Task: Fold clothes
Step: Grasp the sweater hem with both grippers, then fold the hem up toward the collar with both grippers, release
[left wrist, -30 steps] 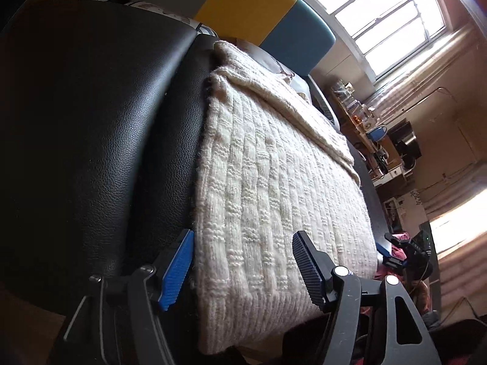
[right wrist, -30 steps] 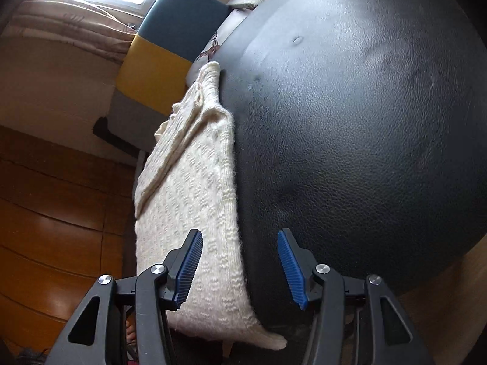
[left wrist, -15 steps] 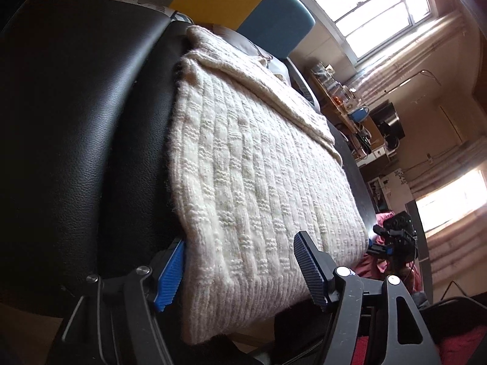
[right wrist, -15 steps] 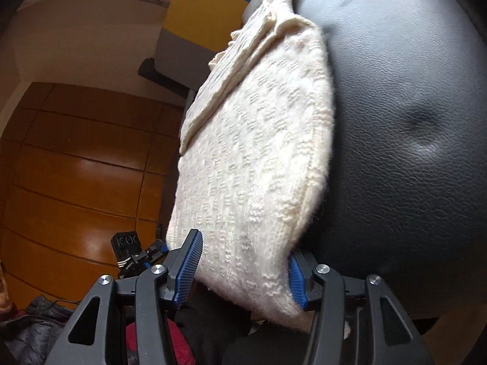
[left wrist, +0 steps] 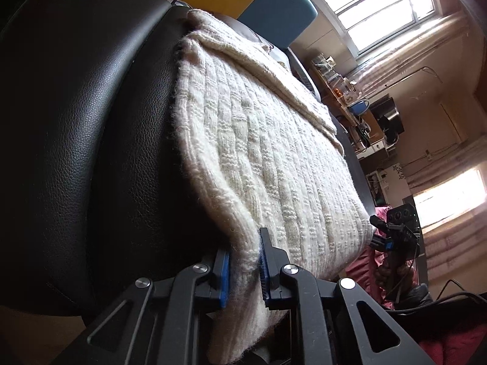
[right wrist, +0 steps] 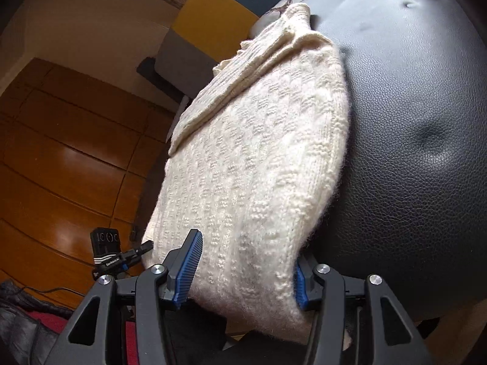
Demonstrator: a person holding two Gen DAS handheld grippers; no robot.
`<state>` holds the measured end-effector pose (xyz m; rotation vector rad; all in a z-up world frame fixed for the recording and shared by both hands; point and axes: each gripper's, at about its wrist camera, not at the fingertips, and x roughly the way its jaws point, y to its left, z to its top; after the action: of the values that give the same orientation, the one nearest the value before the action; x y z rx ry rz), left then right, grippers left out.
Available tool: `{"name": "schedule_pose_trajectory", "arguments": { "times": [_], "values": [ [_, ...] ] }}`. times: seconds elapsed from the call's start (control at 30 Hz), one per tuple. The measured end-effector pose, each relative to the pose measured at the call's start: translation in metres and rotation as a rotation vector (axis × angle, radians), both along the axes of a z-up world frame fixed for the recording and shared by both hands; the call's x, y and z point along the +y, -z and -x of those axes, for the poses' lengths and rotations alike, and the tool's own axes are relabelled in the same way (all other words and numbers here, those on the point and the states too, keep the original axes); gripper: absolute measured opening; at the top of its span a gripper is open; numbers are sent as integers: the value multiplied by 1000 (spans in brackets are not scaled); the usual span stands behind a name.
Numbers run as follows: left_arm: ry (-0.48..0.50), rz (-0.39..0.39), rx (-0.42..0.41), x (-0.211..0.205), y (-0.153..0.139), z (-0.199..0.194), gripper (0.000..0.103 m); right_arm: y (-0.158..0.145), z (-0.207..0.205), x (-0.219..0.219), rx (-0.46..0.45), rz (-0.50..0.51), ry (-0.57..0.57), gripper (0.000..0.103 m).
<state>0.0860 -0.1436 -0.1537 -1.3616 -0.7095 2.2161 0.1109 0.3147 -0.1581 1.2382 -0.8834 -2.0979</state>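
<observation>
Lying across a black leather seat [left wrist: 76, 121], the cream knitted sweater [left wrist: 274, 152] is already doubled into a long flat band, with a narrower layer folded over its far side — so part of the folding looks done, though one moment cannot say how much. Its near end hangs over the seat edge. The left gripper [left wrist: 243, 270] is nearly closed and pinches one near corner of the sweater between its blue pads. The right gripper [right wrist: 243, 267] is wide open, with the other near corner between its fingers but not yet squeezed. What seems left is a fold along the length, toward the far end.
</observation>
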Motion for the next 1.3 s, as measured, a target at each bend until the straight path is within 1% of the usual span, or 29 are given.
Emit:
{"name": "schedule_pose_trajectory", "arguments": {
  "times": [0.03, 0.1, 0.17, 0.2, 0.23, 0.27, 0.3, 0.33, 0.37, 0.4, 0.47, 0.57, 0.7, 0.8, 0.87, 0.93, 1.0, 1.17, 1.27, 1.3],
  "values": [
    [6, 15, 10, 3, -1, 0, 20, 0, 0, 0, -4, 0, -1, 54],
    [16, 40, 26, 8, -4, 0, 29, 2, 3, 1, -20, -2, -3, 54],
    [17, 71, 27, 12, -7, 2, 29, 2, 5, 2, -31, -28, -10, 54],
    [18, 101, 31, 14, -8, 3, 20, 2, 6, 2, -36, -41, -14, 54],
    [18, 122, 34, 15, -9, 4, 17, 2, 7, 3, -42, -54, -18, 54],
    [19, 126, 35, 14, -8, 4, 16, 2, 8, 4, -47, -66, -21, 54],
    [16, 122, 31, 13, -8, 5, 14, 2, 9, 4, -53, -79, -25, 52],
    [10, 107, 24, 11, -6, 5, 14, 2, 10, 5, -58, -92, -29, 40],
    [5, 94, 17, 9, -5, 6, 13, 2, 11, 5, -63, -105, -33, 31],
    [2, 86, 12, 8, -5, 6, 12, 4, 12, 7, -78, -112, -31, 18],
    [7, 81, 7, 7, -5, 6, 11, 4, 10, 5, -83, -100, -44, 16],
    [32, 79, 7, 2, -8, 1, 9, 3, 7, 1, -78, -74, -70, 15],
    [14, 68, -22, -15, -6, -11, 9, 2, 3, -5, -71, -39, -104, 15],
    [20, 30, -33, -21, -7, -22, 8, 2, 0, -10, -66, -14, -130, 15],
    [52, 8, -21, -19, -12, -29, 8, 1, -1, -13, -63, 3, -148, 15],
    [77, -31, -4, -16, -19, -31, 8, 1, -3, -16, -60, 21, -165, 15],
    [92, -79, 16, -16, -28, -29, 8, -4, 3, -15, -47, 47, -164, 15],
    [75, -253, 81, -26, -53, -2, 8, -17, 29, -15, -14, 118, -141, 15],
    [68, -344, 137, -31, -72, 24, 8, -33, 49, -14, 28, 171, -113, 15],
    [68, -367, 160, -31, -79, 35, 8, -33, 62, -12, 26, 172, -96, 15]
  ]
}}
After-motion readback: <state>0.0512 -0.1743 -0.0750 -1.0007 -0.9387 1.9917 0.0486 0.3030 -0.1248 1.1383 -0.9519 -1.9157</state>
